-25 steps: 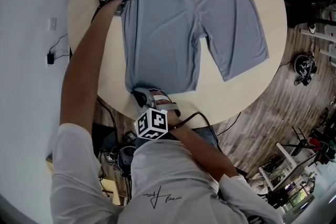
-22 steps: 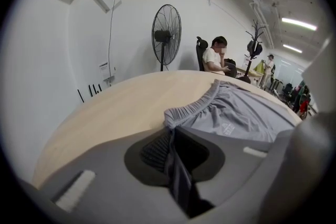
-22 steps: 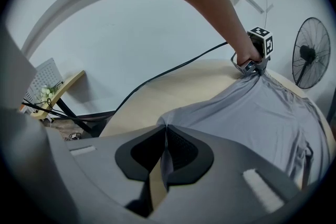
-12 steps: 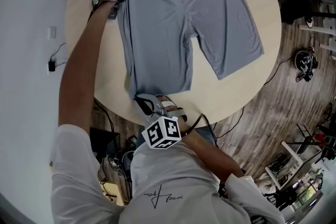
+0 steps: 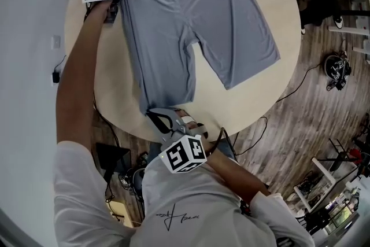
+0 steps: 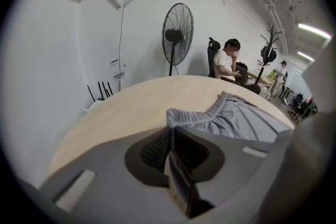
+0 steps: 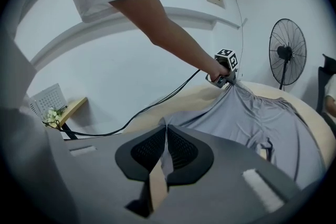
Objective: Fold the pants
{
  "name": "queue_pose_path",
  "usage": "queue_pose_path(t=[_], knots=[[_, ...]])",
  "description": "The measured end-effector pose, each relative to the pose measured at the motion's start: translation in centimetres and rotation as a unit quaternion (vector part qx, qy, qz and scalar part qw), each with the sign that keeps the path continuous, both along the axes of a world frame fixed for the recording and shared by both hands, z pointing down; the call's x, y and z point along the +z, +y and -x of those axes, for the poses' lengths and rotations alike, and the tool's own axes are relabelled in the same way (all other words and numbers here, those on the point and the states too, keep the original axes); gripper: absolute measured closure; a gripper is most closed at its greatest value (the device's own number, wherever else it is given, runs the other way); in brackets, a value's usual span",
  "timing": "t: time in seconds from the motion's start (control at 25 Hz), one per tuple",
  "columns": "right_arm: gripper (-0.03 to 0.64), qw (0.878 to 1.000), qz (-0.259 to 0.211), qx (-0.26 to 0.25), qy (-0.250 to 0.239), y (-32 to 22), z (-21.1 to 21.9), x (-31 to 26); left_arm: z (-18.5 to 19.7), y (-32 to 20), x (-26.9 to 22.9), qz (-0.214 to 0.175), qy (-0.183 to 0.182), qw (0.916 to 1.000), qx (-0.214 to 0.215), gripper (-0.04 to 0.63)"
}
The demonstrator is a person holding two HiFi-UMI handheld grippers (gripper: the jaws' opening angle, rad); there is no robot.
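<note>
Grey shorts (image 5: 185,26) lie spread on the round wooden table (image 5: 248,101), waistband at the far side. My left gripper (image 5: 113,11) is at the waistband's left corner. Its jaws have just been closing and now pinch the gathered waistband (image 6: 210,115) between them (image 6: 170,128). My right gripper (image 5: 151,114) is at the table's near edge, shut on the hem of the left leg, with grey cloth clamped between its pads (image 7: 165,131). In the right gripper view the cloth (image 7: 252,118) stretches taut up to the left gripper (image 7: 227,77). The right leg (image 5: 243,49) lies flat.
A standing fan (image 6: 177,34) and a seated person (image 6: 226,63) are beyond the table's far side. Cables (image 5: 254,130) hang off the near table edge onto the wooden floor (image 5: 324,124). A wall (image 5: 29,37) is to the left.
The right gripper has risen toward the camera with the leg hem in it. The left gripper has lifted a little with the waistband corner. The left side of the shorts is pulled straighter.
</note>
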State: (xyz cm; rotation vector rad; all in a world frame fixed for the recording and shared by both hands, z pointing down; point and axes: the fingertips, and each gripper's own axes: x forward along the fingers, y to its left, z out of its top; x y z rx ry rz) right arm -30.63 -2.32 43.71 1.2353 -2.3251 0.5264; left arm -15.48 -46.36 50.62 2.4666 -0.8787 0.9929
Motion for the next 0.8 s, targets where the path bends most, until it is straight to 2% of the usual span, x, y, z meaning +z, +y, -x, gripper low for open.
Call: queue_pose_path(t=[0.4, 0.8], knots=[[0.614, 0.999, -0.022, 0.039, -0.030, 2.1, -5.6, -3.9, -2.1, 0.3, -2.4, 0.013, 0.016, 0.9992, -0.034, 0.520], [0.614, 0.997, -0.036, 0.058, -0.037, 3.8, -9.0, -5.0, -3.9, 1.7, -3.3, 0.017, 0.009, 0.9989, -0.043, 0.523]])
